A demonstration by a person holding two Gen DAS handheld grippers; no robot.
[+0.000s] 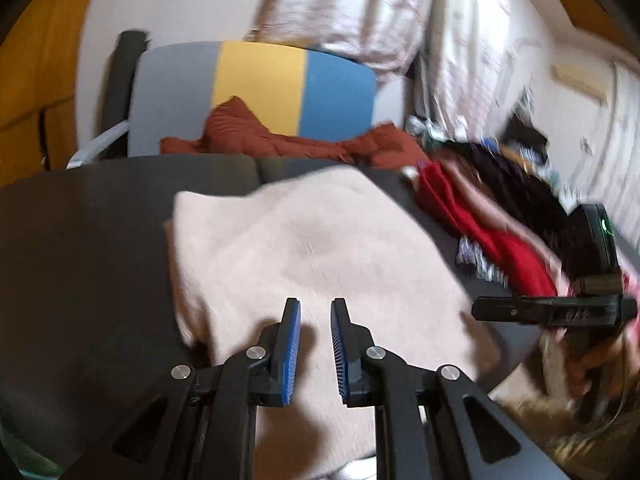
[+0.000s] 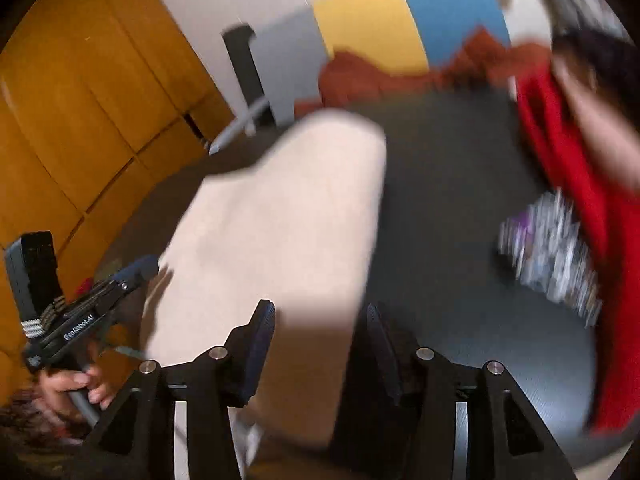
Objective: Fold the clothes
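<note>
On the dark bench [image 1: 100,248] a cream cloth [image 1: 312,248] lies spread, one edge hanging off the near side. Above its near part the left gripper [image 1: 315,312] hovers, jaws parted by a narrow gap with the cloth showing between the blue pads [image 1: 294,344]; nothing is gripped. In the right wrist view the right gripper [image 2: 320,316] stands with jaws wide apart and the cloth's near right edge between them; the left finger lies over cloth, the right over bare bench. Whether the pads touch the fabric cannot be told through the blur.

To the right of the cream cloth, well apart from both sets of jaws, a red garment [image 1: 492,232] lies in a heap with dark clothes [image 1: 532,192] and a patterned piece [image 2: 556,256]. At the far edge a rust-coloured garment [image 1: 280,136] lies crumpled before a chair [image 1: 260,80] backed in grey, yellow and blue. A hand [image 2: 76,384] holds the left gripper's handle at the left edge of the right wrist view, with orange cupboard doors [image 2: 80,100] behind.
</note>
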